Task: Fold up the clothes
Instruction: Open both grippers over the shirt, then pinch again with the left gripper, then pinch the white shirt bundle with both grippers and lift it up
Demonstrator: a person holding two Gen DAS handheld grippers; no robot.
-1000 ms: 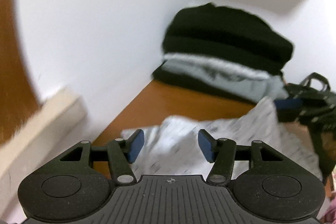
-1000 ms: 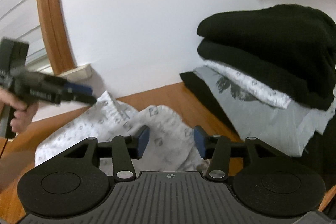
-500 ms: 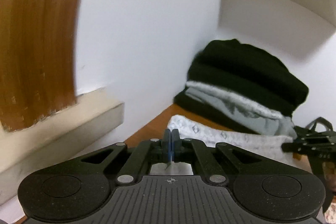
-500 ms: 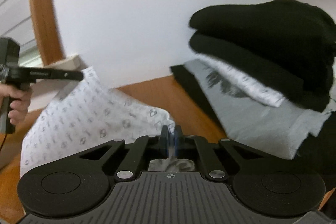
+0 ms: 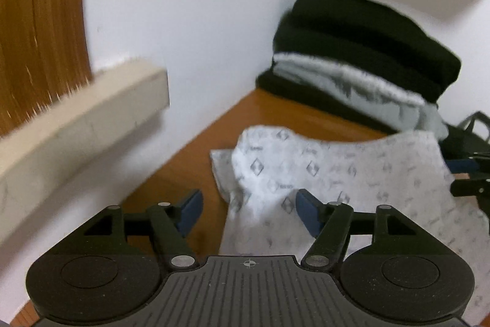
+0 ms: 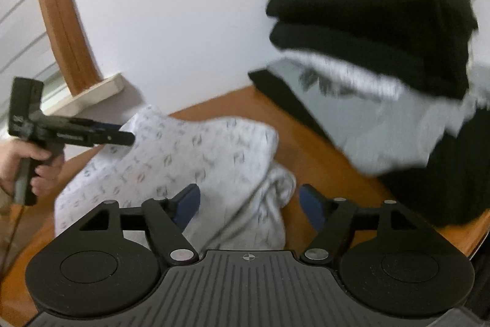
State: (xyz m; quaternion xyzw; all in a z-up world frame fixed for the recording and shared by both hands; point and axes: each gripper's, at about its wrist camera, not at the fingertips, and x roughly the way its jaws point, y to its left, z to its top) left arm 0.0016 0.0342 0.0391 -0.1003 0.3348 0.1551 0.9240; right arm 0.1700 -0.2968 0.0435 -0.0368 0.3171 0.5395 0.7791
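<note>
Releasing, left wrist view: left claw [image 5: 246, 212] opening wide, patterned garment [image 5: 337, 173] slack between the pads on the desk [image 5: 190, 161]; back off cleanly before regripping. Half a second ago it was pinched shut.

Right wrist view: right claw [image 6: 249, 204] likewise opening, cloth unpressed; previously clamped.

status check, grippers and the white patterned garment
Left gripper and right gripper: jaws opening, garment between, unpinched. White patterned garment rumpled on table. Folded stack behind, clear.
</note>
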